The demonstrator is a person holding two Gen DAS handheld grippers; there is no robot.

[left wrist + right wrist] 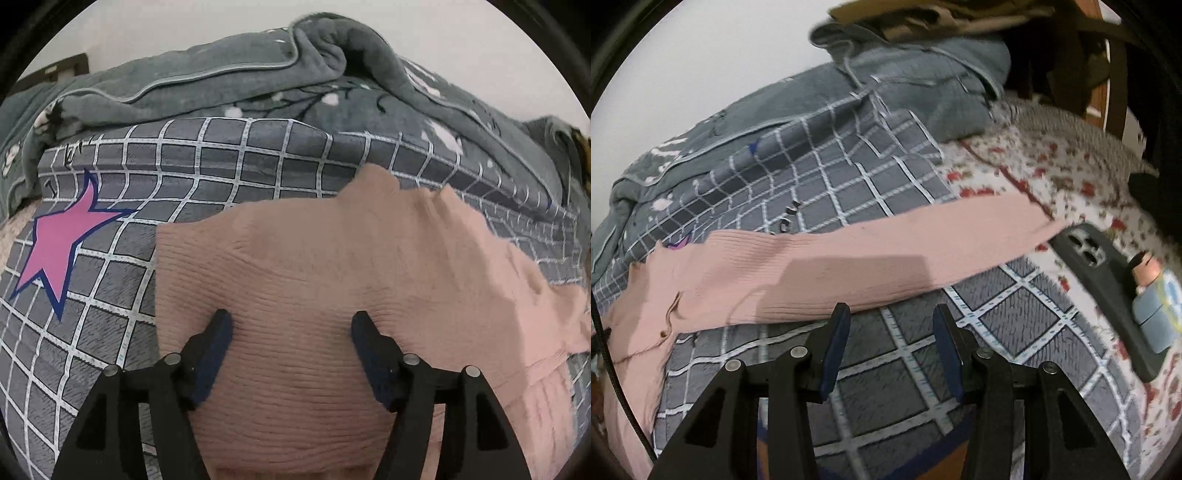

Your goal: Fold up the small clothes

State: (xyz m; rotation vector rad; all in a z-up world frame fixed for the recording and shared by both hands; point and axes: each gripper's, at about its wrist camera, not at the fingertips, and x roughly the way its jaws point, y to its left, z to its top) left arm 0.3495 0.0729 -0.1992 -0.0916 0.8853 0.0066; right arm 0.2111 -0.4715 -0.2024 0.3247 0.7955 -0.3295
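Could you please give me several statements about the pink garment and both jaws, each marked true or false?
1. The left gripper has its jaws open over the pink ribbed top. True.
2. The right gripper clamps a sleeve. False: its jaws are open, with only the grid-patterned blanket between them.
3. A phone in a dark case lies on the floral sheet. True.
4. The star on the blanket is yellow. False: it is pink.
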